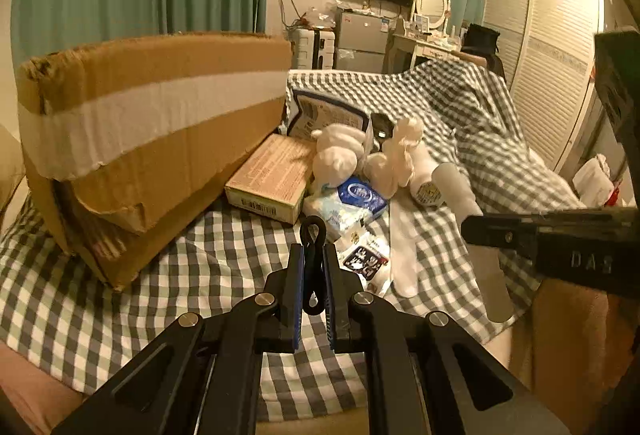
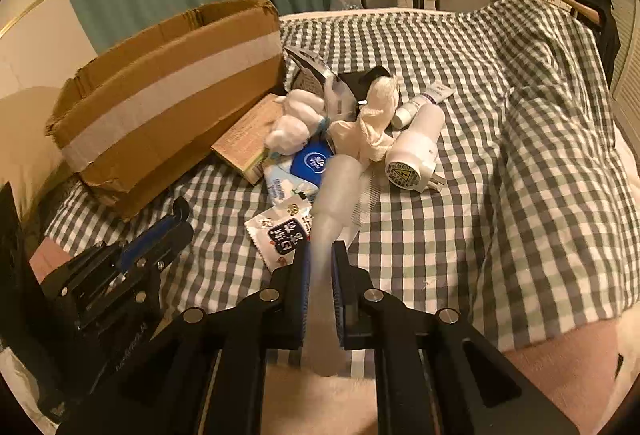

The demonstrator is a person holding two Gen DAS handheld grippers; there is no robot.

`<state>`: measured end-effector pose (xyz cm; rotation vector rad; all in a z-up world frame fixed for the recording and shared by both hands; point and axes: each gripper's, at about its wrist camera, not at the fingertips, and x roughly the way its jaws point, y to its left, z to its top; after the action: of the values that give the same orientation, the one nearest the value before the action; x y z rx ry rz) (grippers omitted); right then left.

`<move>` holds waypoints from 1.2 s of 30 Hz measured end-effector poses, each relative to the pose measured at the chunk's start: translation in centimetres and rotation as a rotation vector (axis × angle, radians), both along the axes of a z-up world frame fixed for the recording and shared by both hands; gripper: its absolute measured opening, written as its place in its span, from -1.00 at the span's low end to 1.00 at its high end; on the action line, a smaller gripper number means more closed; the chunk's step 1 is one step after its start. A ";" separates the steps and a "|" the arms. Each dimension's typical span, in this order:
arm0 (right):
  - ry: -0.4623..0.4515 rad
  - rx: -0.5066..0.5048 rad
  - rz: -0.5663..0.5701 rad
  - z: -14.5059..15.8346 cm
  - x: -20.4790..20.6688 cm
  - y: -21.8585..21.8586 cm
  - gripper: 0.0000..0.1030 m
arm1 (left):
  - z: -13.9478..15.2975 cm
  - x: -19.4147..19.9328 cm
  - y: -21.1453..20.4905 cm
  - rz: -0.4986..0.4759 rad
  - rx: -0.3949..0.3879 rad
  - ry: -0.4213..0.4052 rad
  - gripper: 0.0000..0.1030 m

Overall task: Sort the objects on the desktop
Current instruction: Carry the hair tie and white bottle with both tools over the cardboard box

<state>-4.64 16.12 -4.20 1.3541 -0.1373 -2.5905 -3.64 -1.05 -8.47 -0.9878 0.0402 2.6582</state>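
Observation:
My left gripper [image 1: 314, 249] is shut on a black carabiner clip [image 1: 313, 231], held above the checked cloth in front of the cardboard box [image 1: 152, 139]. It shows in the right wrist view [image 2: 176, 223] at the lower left. My right gripper [image 2: 321, 247] is shut on a translucent white comb [image 2: 338, 187] whose far end reaches into the pile. The right gripper shows in the left wrist view [image 1: 476, 227] at the right edge. The pile holds a white plush toy [image 2: 296, 119], a blue tissue pack [image 2: 308, 167], a snack sachet [image 2: 282, 231] and a white plug adapter [image 2: 416, 151].
A tan carton [image 2: 248, 135] leans against the box. A cream tube [image 2: 424, 101], a white glove [image 2: 372, 123] and a black item [image 2: 360, 79] lie behind the pile. The checked bedspread [image 2: 500, 155] rises in folds at the right. A wardrobe [image 1: 552, 75] stands far right.

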 end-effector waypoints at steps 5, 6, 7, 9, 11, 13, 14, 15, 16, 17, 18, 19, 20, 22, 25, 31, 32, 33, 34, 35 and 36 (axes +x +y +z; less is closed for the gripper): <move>0.035 -0.004 0.015 1.9 1.3 -0.7 -0.81 | 2.4 0.8 -0.2 0.005 0.013 0.048 -0.83; 0.045 -0.007 0.023 2.6 1.4 -1.0 -0.81 | 3.1 0.9 -0.3 0.001 0.019 0.059 -0.83; 0.056 -0.011 0.027 3.1 1.6 -1.1 -0.81 | 3.7 0.9 -0.4 0.001 0.026 0.075 -0.83; 0.078 -0.020 0.037 4.2 1.7 -1.3 -0.81 | 5.0 1.0 -0.6 0.003 0.041 0.100 -0.83; 0.103 -0.027 0.044 5.4 1.7 -1.6 -0.81 | 6.3 1.0 -1.1 0.012 0.059 0.121 -0.83; 0.127 -0.040 0.054 6.8 1.6 -2.0 -0.81 | 7.7 1.2 -1.8 0.028 0.089 0.163 -0.83; 0.139 -0.044 0.061 7.4 1.5 -2.2 -0.81 | 8.2 1.1 -2.1 0.027 0.098 0.170 -0.83; 0.155 -0.044 0.074 8.2 1.4 -2.6 -0.81 | 8.9 1.0 -2.3 0.031 0.101 0.177 -0.83; 0.167 -0.045 0.084 8.8 1.2 -2.8 -0.81 | 9.6 0.9 -2.6 0.041 0.102 0.192 -0.83; 0.174 -0.048 0.092 9.3 1.1 -3.0 -0.81 | 10.2 0.7 -2.9 0.043 0.105 0.200 -0.83; 0.185 -0.055 0.104 9.9 0.8 -3.4 -0.81 | 10.9 0.6 -3.1 0.045 0.106 0.206 -0.83; 0.193 -0.062 0.110 10.3 0.6 -3.5 -0.81 | 11.6 0.4 -3.5 0.056 0.100 0.219 -0.83; 0.203 -0.069 0.122 11.0 0.3 -4.0 -0.81 | 12.3 0.1 -3.8 0.066 0.097 0.229 -0.83; 0.219 -0.074 0.137 11.8 -0.4 -4.7 -0.81 | 13.4 -0.4 -4.5 0.078 0.097 0.245 -0.83; 0.239 -0.081 0.164 12.9 -1.3 -5.9 -0.81 | 15.1 -1.3 -5.4 0.103 0.077 0.272 -0.83; 0.275 -0.096 0.216 14.9 -3.6 -9.0 -0.81 | 16.9 -3.9 -7.8 0.154 0.027 0.290 -0.82; 0.279 -0.102 0.224 15.2 -4.0 -9.5 -0.81 | 17.0 -4.2 -8.2 0.161 0.031 0.290 -0.83; 0.279 -0.107 0.234 15.4 -4.6 -10.1 -0.81 | 17.0 -4.7 -8.7 0.172 0.031 0.290 -0.82; 0.279 -0.110 0.240 15.5 -5.0 -10.6 -0.81 | 17.0 -5.2 -9.2 0.184 0.026 0.293 -0.82; 0.277 -0.115 0.245 15.6 -5.5 -11.3 -0.81 | 17.0 -5.6 -9.6 0.197 0.020 0.296 -0.83; 0.273 -0.120 0.257 15.6 -6.3 -12.1 -0.81 | 16.9 -6.1 -10.0 0.207 0.016 0.295 -0.83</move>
<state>-10.92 4.05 11.41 0.9011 -0.0684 -2.4732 -9.72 -11.02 8.39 -0.6170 -0.0206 2.9685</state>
